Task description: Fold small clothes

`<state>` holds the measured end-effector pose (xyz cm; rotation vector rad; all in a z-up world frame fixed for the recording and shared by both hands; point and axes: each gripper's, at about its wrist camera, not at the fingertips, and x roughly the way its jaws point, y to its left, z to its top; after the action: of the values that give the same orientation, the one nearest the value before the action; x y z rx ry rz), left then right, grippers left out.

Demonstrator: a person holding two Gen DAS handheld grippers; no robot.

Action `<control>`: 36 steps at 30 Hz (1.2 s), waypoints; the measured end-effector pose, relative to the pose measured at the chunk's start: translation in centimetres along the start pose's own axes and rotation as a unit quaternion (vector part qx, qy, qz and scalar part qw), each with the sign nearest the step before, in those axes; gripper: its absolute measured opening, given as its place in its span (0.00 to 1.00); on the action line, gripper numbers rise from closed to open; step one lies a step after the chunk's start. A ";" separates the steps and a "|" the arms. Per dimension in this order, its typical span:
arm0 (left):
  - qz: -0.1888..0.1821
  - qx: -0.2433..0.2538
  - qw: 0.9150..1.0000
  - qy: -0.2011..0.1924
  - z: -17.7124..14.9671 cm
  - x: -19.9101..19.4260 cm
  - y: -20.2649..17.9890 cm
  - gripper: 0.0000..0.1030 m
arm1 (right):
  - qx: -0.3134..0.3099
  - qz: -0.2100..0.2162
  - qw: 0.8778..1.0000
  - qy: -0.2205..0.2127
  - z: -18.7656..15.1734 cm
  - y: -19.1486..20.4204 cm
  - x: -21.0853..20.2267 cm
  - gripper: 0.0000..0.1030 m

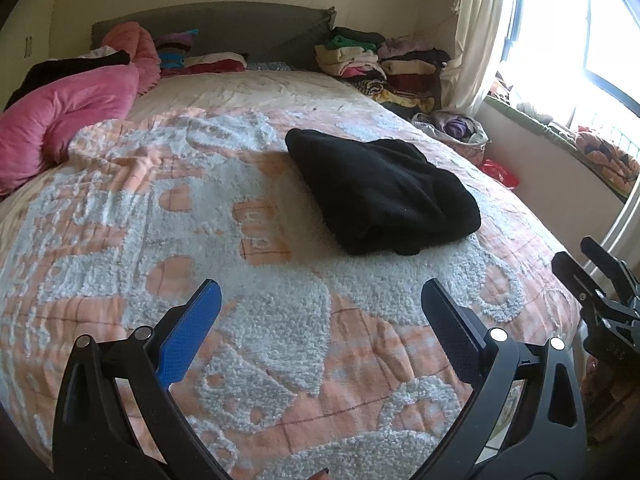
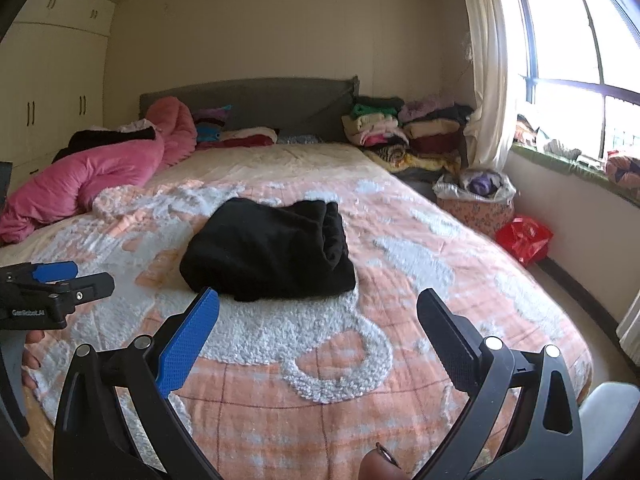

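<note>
A black garment (image 1: 380, 196) lies folded into a thick bundle on the orange and white bedspread (image 1: 200, 240); it also shows in the right wrist view (image 2: 268, 252). My left gripper (image 1: 320, 292) is open and empty, held above the bedspread short of the garment and to its left. My right gripper (image 2: 318, 300) is open and empty, just short of the garment's near edge. The right gripper shows at the right edge of the left wrist view (image 1: 592, 272). The left gripper shows at the left edge of the right wrist view (image 2: 60, 280).
A pink quilt (image 2: 92, 176) lies at the bed's left. Stacks of folded clothes (image 2: 400, 132) sit at the head's right corner. A box of clothes (image 2: 476, 200) and a red bag (image 2: 524, 236) stand on the floor by the window wall.
</note>
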<state>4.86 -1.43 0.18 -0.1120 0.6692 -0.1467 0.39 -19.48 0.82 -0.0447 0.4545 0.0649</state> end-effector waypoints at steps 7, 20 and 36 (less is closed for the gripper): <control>0.004 0.000 1.000 -0.001 -0.3 1.0 0.5 0.91 | 0.024 -0.011 0.998 0.062 -1.3 -0.3 3.0 0.96; 0.023 0.003 1.000 0.010 -0.5 1.6 0.4 0.91 | 0.010 -0.009 0.998 0.062 -1.6 0.1 3.0 0.96; 0.028 0.003 1.000 0.007 -0.4 1.4 0.5 0.91 | 0.008 -0.009 0.998 0.061 -1.5 0.2 3.0 0.96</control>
<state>5.74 -1.24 -1.07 -0.0867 0.6843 -0.0963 2.36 -19.17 -1.87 -0.0370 0.5773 0.0413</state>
